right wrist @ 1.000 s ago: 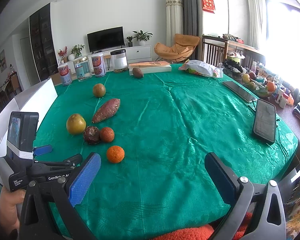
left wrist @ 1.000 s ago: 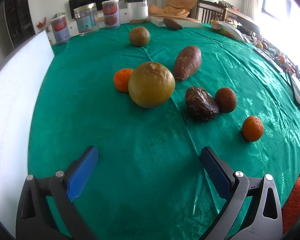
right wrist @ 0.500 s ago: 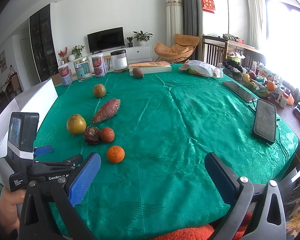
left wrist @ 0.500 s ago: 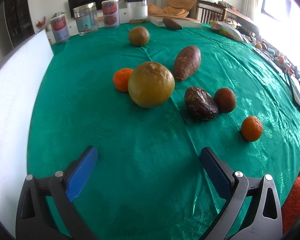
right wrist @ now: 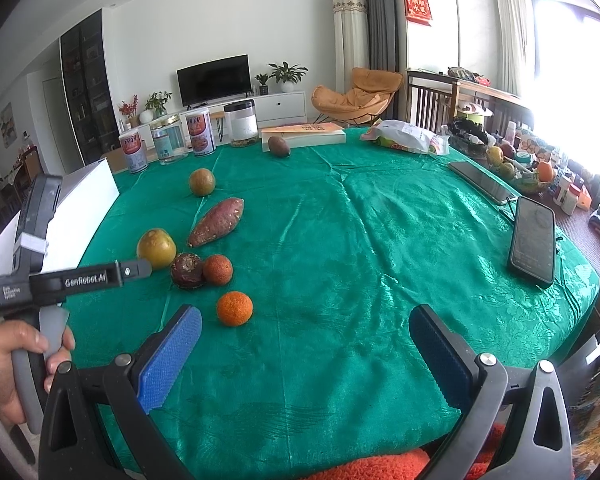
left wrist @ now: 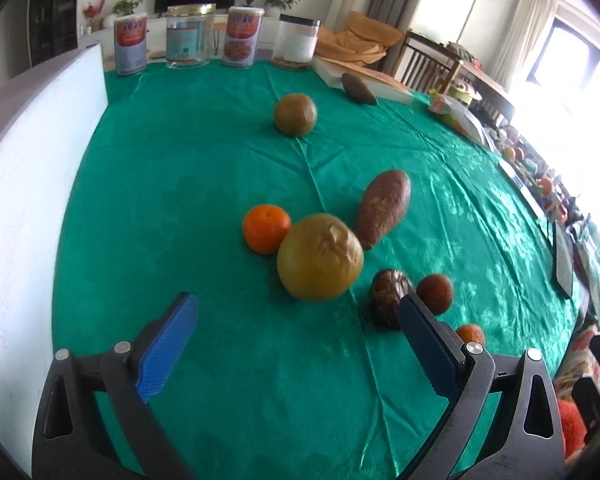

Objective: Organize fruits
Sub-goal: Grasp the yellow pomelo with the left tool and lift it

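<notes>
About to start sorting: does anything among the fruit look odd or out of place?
Yes: a sweet potato lies among the citrus, and the big yellow-green fruit has a puckered, dented top. Nothing spilled. Both grippers, left and right, are open.

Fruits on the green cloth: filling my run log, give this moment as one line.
left gripper open, empty | right gripper open, empty | large yellow fruit ahead of left | nothing grasped

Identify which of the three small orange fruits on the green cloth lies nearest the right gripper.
The lone orange fruit just ahead of the right gripper. The other two sit farther back beside the dark wrinkled fruit and the big yellow-green fruit.
</notes>
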`<state>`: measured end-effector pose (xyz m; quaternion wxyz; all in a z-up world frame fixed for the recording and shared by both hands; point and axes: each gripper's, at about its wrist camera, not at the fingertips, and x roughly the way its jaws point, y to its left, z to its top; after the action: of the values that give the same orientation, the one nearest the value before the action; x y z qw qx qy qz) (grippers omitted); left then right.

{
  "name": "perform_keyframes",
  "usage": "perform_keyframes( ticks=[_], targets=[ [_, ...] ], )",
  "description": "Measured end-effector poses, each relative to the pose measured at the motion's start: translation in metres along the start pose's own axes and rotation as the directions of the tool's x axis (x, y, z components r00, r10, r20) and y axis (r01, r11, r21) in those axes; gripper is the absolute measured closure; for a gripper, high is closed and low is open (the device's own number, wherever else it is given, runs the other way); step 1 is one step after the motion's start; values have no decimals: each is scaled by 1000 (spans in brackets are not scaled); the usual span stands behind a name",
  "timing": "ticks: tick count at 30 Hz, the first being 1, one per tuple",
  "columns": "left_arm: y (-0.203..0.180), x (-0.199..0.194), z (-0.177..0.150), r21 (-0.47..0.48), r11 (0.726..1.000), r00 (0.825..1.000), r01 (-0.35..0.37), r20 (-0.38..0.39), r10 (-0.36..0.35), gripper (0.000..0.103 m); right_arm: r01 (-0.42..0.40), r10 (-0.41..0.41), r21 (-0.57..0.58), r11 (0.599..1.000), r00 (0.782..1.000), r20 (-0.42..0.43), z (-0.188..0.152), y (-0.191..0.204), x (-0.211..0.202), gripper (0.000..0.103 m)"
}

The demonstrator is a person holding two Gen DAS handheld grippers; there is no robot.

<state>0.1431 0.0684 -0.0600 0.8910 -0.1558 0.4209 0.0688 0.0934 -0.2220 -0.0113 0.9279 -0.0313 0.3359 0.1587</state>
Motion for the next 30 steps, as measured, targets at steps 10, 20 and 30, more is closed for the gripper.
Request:
perform_keyframes(
  ticks=[10,20,30],
  targets=[
    [-15,37,13,20,998,996,-59,-63,60,41,-7,7,7,1000,1000,6,-1,-2,-2,0],
    [14,0,-22,-38,997,990,70,-120,-74,49,-13,13,13,1000,1000,-1,0,-3,0,0],
    [11,-17,-42,-6,994,984,109,-139,-109,49,-8,8,11,1000,1000,0,-1,-2,-1,0]
  ],
)
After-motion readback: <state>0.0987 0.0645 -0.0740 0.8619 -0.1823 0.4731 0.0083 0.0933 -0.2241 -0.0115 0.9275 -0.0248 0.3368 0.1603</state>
